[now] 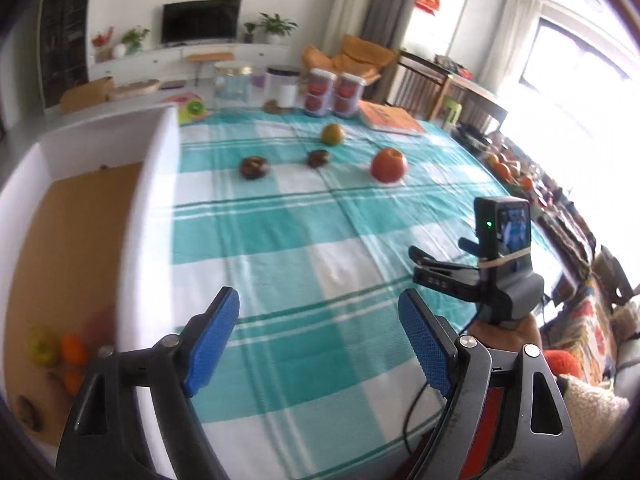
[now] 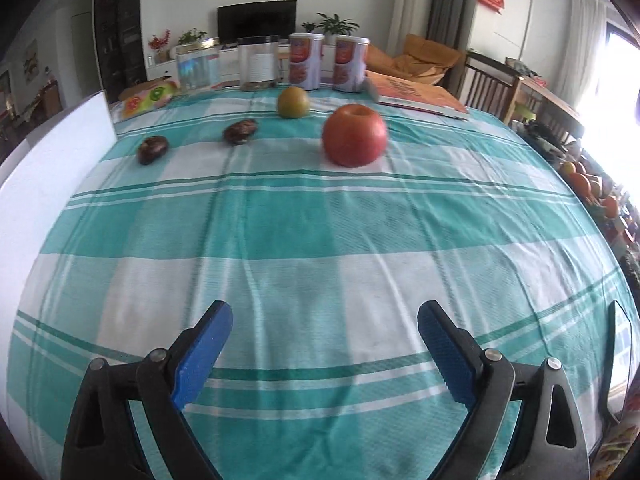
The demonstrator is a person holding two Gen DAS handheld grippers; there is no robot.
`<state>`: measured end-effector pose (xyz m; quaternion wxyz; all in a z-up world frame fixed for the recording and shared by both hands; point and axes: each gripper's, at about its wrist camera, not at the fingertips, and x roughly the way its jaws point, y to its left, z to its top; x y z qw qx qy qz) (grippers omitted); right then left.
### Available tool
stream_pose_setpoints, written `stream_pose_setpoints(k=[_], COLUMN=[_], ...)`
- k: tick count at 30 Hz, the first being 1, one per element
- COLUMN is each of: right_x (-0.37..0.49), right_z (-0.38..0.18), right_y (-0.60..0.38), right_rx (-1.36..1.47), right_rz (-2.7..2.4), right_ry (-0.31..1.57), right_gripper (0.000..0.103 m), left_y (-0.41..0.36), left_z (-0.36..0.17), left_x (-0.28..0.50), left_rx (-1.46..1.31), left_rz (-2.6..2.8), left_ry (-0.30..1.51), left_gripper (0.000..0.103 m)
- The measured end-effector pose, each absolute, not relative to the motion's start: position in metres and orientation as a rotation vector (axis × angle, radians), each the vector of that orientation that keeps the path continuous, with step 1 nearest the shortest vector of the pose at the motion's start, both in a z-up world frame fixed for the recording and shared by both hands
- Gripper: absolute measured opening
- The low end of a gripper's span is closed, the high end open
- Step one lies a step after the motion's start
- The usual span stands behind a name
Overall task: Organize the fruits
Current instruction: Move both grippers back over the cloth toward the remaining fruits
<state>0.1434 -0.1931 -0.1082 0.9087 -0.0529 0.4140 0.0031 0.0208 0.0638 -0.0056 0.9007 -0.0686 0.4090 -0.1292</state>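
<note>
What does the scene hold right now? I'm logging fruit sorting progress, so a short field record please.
left gripper: open, empty
right gripper: open, empty, above the tablecloth
still on cloth: red apple, yellow-green fruit, two dark brown fruits
white box: left of the cloth; holds small orange and yellow fruits, blurred
behind the fruit: jars and cans

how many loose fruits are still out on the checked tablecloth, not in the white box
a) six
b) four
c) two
b) four: a red apple, a yellow-green pear and two dark brown fruits lie apart on the tablecloth, outside the white box, and both the left gripper and the right gripper hold nothing.
</note>
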Motion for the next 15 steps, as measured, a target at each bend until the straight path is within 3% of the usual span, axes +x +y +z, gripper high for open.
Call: stream_pose_setpoints(k=[7, 15], right_x=[0.141, 0.149], right_z=[-0.101, -0.113], right_y=[-0.238, -0.235], right_rx=[0.067, 0.104], right_rz=[-0.067, -0.045], right_ry=[0.823, 0.887], right_gripper=[0.097, 0.097], left_y=[-0.005, 0.021], left_z=[-0.064, -0.088], left_x=[0.063, 0.112], left_rx=[-0.082, -0.168], left_rz=[-0.274, -0.1], left_ry=[0.959, 0.933], left_gripper=[0.084, 0.084])
